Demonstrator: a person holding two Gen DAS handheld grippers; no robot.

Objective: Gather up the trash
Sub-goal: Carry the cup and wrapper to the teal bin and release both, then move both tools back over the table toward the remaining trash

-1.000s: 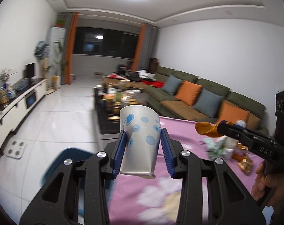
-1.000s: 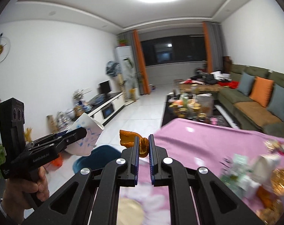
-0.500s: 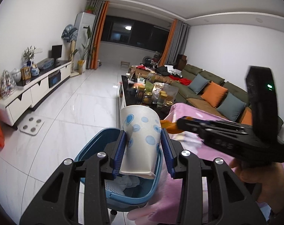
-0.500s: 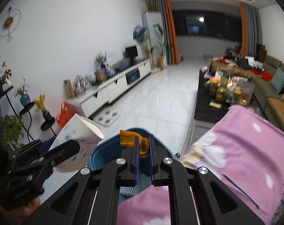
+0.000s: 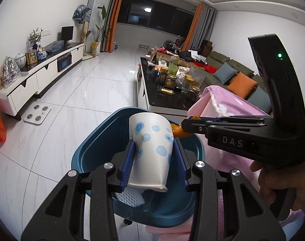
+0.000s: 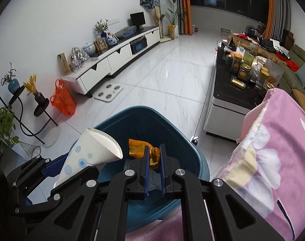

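My left gripper is shut on a squashed white paper cup with blue dots, held over the blue trash bin. The same cup shows at lower left in the right wrist view. My right gripper is shut on a piece of orange peel, also above the blue trash bin. In the left wrist view the right gripper comes in from the right with the orange peel at its tip. White tissue lies inside the bin.
A table under a pink flowered cloth stands right beside the bin. Behind it is a black coffee table crowded with jars. A white TV cabinet, an orange plastic bag and a floor scale are to the left on the tiled floor.
Both grippers swung left off the pink table and sank over the blue bin, tilting downward. The cup and the peel stay gripped.
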